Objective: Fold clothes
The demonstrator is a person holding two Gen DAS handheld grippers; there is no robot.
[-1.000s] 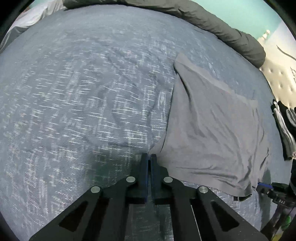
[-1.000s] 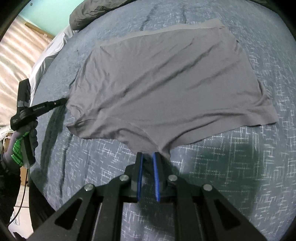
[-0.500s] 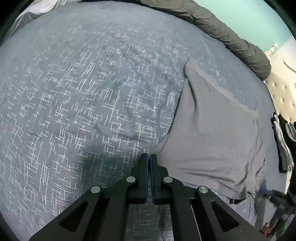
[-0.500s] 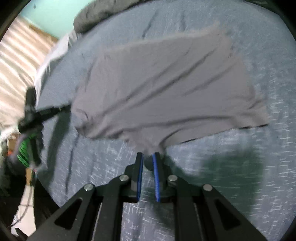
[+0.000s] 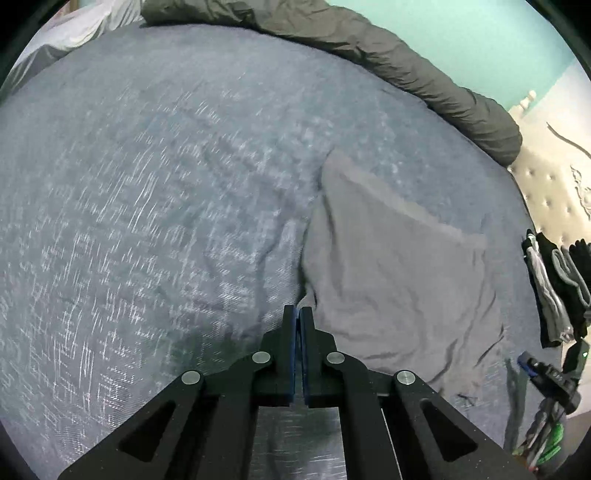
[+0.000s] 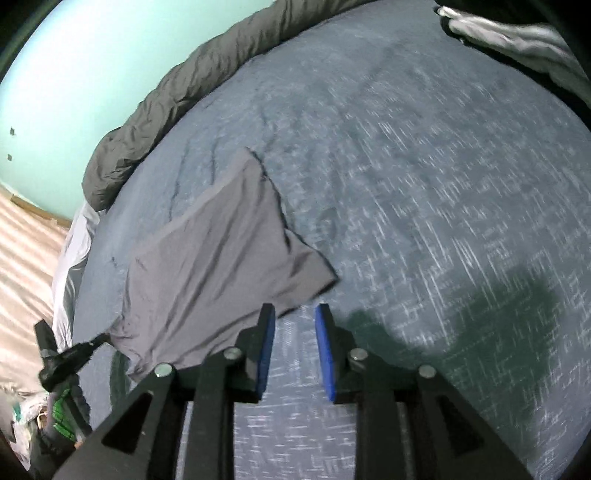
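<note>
A grey garment (image 5: 399, 280) lies spread on the blue patterned bed cover (image 5: 147, 221). My left gripper (image 5: 297, 312) is shut on the garment's near left corner, just above the cover. In the right wrist view the garment (image 6: 221, 269) lies left of and ahead of my right gripper (image 6: 295, 314), which is open and empty, its blue pads apart just off the garment's near edge. The left gripper also shows in the right wrist view (image 6: 70, 358), pinching the garment's far corner.
A dark grey rolled duvet (image 5: 388, 62) runs along the far edge of the bed under a teal wall. A pile of dark clothes (image 5: 557, 280) lies at the bed's right side, near a tufted headboard (image 5: 554, 184). White bedding (image 6: 517, 33) lies at the far right.
My right gripper has opened and let go of the garment, then swung to the right. The garment now lies flatter on the bed. My left gripper stays shut on its corner.
</note>
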